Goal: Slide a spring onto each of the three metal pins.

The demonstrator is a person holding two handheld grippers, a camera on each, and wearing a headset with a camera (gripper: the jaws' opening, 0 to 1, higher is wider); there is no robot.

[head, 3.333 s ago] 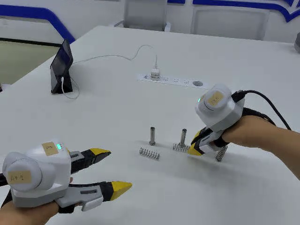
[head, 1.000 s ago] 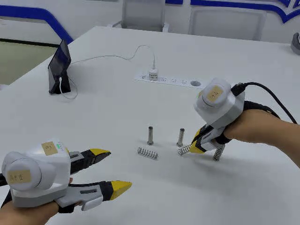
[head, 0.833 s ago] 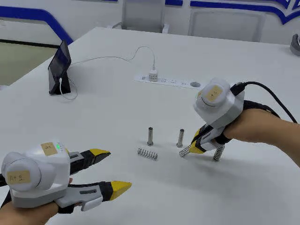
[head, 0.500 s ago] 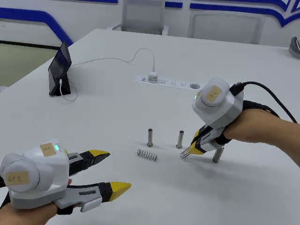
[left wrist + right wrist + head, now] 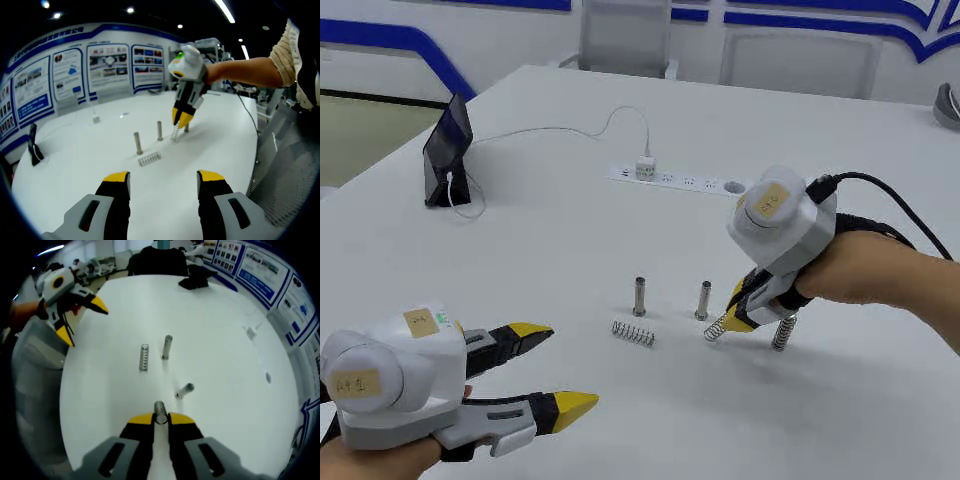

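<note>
Far left on the white table point(image 5: 570, 230): tablet on a stand point(image 5: 450, 145), with a cable running to the power strip point(image 5: 675, 182).

Left gripper point(image 5: 558, 367) is low at the near-left edge, well apart from the parts. Its jaws are spread wide with nothing between them, and its own view confirms this point(image 5: 162, 176).

Centre: the left pin point(image 5: 639, 296) is upright and bare. The loose spring point(image 5: 632, 333) lies flat just in front of it, not touching.

The middle pin point(image 5: 704, 300) is also upright and bare.

Right gripper point(image 5: 738, 322) is just right of the middle pin, with the jaws pinched on one end of the held spring point(image 5: 717, 326). The free end angles down toward the table beside the pin's base and is not on the pin. The right gripper view shows the coil clamped between the yellow tips point(image 5: 159, 411).

Just right of that gripper, the upright spring point(image 5: 783, 332) stands slightly tilted. Can't tell whether a pin is inside it.
</note>
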